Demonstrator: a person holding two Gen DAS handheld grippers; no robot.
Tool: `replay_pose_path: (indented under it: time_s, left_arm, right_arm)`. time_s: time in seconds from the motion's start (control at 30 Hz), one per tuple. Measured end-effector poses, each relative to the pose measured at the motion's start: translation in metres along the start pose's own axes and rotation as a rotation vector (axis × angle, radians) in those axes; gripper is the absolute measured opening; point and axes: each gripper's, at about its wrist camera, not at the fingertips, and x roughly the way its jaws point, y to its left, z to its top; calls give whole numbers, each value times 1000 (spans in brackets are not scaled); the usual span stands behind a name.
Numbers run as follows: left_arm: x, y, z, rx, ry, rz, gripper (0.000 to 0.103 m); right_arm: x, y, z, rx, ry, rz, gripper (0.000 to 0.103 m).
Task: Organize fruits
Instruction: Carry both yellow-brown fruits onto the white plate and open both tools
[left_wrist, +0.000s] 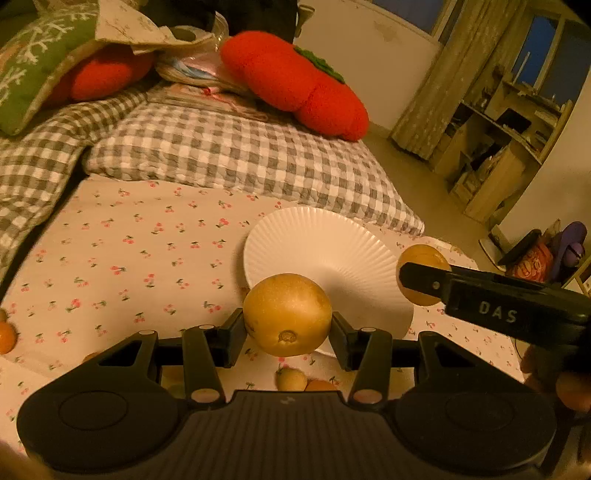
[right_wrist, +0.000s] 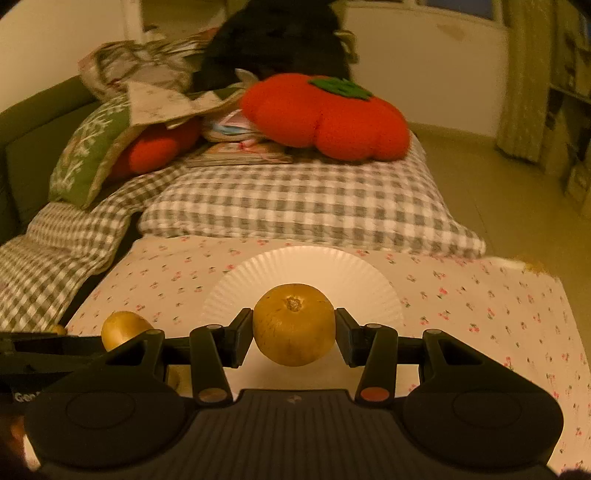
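A golden-brown fruit (left_wrist: 287, 314), centre of the left wrist view, is clamped between the partly closed jaws of the left gripper (left_wrist: 288, 328), angled downward before the white plate (left_wrist: 295, 236). At right, the right gripper (left_wrist: 424, 280) is seen side-on. In the right wrist view, a second fruit (right_wrist: 294, 324) is held likewise at centre, above the plate's near rim.

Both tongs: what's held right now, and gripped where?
Left tongs hold a yellow pear by its sides, blossom end facing the camera. Right tongs hold a second pear the same way, above the white plate.
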Motion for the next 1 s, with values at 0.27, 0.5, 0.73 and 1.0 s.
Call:
replay_pose_path:
  time_s: [0.27, 0.5, 0.73, 1.0]
  left_arm:
    - [44, -12, 8, 59, 34, 13, 35]
    - [70, -8, 16, 17, 52, -40, 35]
    - [87, -10, 15, 39, 62, -37, 35]
    - [92, -5, 17, 21, 49, -57, 35]
  right_arm:
    - [34, -26, -9, 128, 87, 0, 43]
    - [55, -47, -22, 290, 137, 122, 43]
    - [64, -45, -27, 278, 137, 93, 44]
    - [67, -50, -28, 311, 126, 104, 45]
